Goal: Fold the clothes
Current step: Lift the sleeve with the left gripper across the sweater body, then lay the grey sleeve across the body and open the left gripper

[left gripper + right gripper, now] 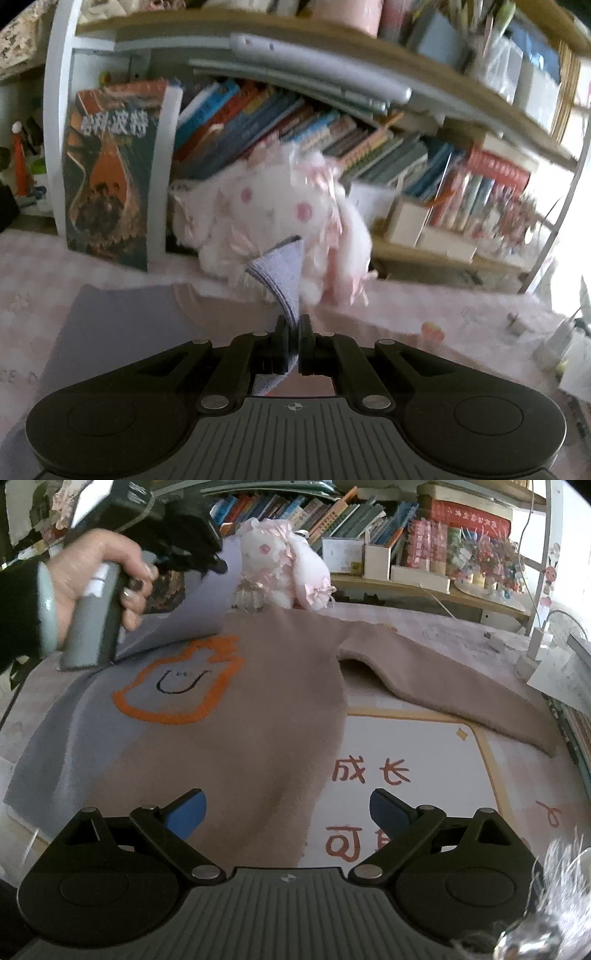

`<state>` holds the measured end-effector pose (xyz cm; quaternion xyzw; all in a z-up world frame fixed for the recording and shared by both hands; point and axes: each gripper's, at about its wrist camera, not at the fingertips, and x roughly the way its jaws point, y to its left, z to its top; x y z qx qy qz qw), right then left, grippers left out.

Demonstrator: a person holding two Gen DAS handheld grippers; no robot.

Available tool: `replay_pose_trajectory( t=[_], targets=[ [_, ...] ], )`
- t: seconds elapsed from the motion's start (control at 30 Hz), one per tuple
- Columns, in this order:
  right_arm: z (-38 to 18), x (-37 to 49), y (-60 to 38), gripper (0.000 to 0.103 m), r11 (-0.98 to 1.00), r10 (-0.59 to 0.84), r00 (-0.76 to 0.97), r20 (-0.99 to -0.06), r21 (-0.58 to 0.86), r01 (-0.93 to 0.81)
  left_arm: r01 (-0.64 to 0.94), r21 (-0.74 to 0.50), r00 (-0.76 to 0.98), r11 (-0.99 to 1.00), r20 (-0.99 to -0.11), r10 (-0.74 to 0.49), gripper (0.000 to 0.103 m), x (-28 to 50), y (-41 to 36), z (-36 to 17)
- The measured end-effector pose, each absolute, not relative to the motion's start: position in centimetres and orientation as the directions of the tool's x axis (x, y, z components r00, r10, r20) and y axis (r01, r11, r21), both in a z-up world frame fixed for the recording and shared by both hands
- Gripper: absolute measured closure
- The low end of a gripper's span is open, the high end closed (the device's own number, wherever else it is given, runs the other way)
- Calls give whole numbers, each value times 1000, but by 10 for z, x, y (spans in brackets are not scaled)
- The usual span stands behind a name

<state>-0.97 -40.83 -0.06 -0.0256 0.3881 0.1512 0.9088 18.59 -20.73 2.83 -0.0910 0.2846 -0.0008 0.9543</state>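
One sweater [258,709] is lying spread across the desk mat [424,753], one sleeve [443,686] stretching away from the body. The left gripper [294,325] is clamping the lavender cuff [284,273]; the right gripper [287,812] is hovering over the hem, jaws apart. Risk: the carried cuff snagging or toppling the one plush toy [284,561] just beyond the collar.

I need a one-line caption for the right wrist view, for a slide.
Open right gripper above a brown and lilac sweater spread on the table; a hand holds the other gripper at the far lilac side.
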Motion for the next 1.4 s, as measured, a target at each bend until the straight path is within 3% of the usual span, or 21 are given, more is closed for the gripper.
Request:
replay_pose_trajectory(
  t=[0.13, 0.23, 0.4, 0.47, 0.63, 0.77, 0.87, 1.0, 1.13, 1.23, 1.33, 1.4],
  targets=[
    [-1, -12, -410, 7, 954, 247, 649, -720, 63, -293, -53, -133, 819, 990, -572, -34, 100, 194, -218, 15],
    [-2, -13, -411, 7, 955, 242, 645, -725, 59, -291, -33, -109, 786, 993, -617, -42, 92, 199, -226, 6],
    [-2, -10, -410, 7, 954, 248, 642, -726, 68, -292, 103, -141, 756, 985, -632, -170, 36, 181, -231, 13],
    [-4, -8, -408, 7, 950, 262, 636, -726, 80, -300, 144, -152, 786, 978, -582, -206, 29, 157, -226, 26],
    [-10, -2, -399, 7, 943, 295, 615, -731, 117, -312, 60, -85, 820, 995, -564, -97, 29, 86, -172, 42],
    [-13, 2, -398, 8, 949, 290, 606, -740, 143, -280, -101, 58, 768, 993, -631, 115, 29, 40, -116, 32],
    [-14, 4, -398, 10, 958, 275, 604, -748, 162, -236, -173, 86, 693, 981, -697, 184, 29, 13, -80, 15],
    [-16, 4, -399, 13, 969, 246, 607, -756, 184, -164, -226, 43, 645, 973, -742, 182, 29, -4, -54, -3],
    [-18, 5, -401, 27, 976, 210, 605, -769, 197, -89, -236, -45, 642, 971, -757, 121, 29, -5, -47, -13],
    [-16, 3, -398, 43, 985, 168, 611, -773, 153, -78, -207, -69, 643, 976, -762, 82, 30, -4, -48, -18],
    [-16, 0, -395, 59, 987, 158, 614, -774, 149, -65, -190, -71, 644, 979, -762, 70, 39, -2, -50, -19],
    [-15, -2, -393, 70, 988, 148, 612, -777, 139, -63, -187, -84, 648, 979, -760, 58, 73, -1, -49, -18]
  ],
)
